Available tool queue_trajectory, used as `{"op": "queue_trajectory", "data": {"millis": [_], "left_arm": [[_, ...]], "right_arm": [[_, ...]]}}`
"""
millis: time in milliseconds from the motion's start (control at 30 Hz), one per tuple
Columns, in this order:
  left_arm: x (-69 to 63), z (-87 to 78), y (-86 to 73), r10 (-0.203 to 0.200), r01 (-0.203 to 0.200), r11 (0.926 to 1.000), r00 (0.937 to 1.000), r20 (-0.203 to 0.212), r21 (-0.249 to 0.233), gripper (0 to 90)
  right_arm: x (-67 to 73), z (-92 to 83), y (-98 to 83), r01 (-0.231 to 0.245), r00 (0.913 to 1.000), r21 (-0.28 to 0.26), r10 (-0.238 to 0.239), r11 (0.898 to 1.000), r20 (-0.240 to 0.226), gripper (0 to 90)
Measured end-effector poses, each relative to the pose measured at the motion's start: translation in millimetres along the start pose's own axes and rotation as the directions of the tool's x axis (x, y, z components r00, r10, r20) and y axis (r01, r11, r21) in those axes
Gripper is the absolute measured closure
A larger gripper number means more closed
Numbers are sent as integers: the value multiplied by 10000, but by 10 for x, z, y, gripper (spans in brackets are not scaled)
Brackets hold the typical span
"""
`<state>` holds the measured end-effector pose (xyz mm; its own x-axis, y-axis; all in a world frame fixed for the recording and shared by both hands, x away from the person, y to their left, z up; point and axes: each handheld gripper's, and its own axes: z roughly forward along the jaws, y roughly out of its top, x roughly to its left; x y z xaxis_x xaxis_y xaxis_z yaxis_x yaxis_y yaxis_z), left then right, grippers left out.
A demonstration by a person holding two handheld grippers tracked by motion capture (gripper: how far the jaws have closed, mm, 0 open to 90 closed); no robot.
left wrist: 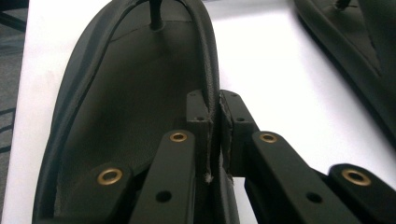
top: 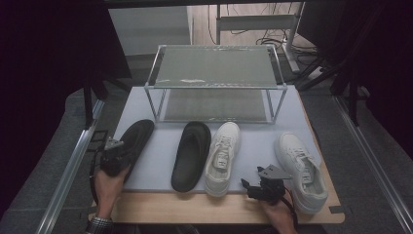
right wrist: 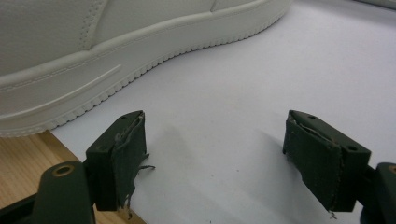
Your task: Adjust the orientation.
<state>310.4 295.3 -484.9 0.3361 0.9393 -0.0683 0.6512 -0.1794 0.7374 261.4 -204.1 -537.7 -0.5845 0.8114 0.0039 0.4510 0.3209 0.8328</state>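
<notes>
Left gripper (top: pixel 113 155) has its fingers (left wrist: pixel 198 119) clamped tight on the strap of the black sandal (top: pixel 132 139), which lies on the desk (top: pixel 160 204) in front of the wire rack (top: pixel 214 80), off its left corner. The left gripper view shows that strap pinched thin between the pads. Right gripper (top: pixel 254 186) waits with fingers (right wrist: pixel 122 149) spread wide and empty, just in front of the rack-facing white sneaker (top: pixel 223 157); its own view catches the sneaker's sole (right wrist: pixel 116 79).
</notes>
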Motion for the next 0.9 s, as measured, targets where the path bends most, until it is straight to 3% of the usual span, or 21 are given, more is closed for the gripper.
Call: {"op": "queue_trajectory", "data": {"millis": [433, 600, 900], "left_arm": [[-53, -211, -117, 246, -238, 9992, 9994, 227, -326, 834], [-167, -303, -129, 561, -544, 9976, 9976, 403, -434, 834], [-362, -319, -64, 1120, -1087, 9923, 9921, 570, -592, 833]], "right_arm": [[1, 0, 0, 4, 10000, 3, -4, 10000, 3, 217], [1, 0, 0, 4, 10000, 4, -4, 10000, 4, 217], [1, 0, 0, 6, 10000, 6, -6, 10000, 6, 217]]}}
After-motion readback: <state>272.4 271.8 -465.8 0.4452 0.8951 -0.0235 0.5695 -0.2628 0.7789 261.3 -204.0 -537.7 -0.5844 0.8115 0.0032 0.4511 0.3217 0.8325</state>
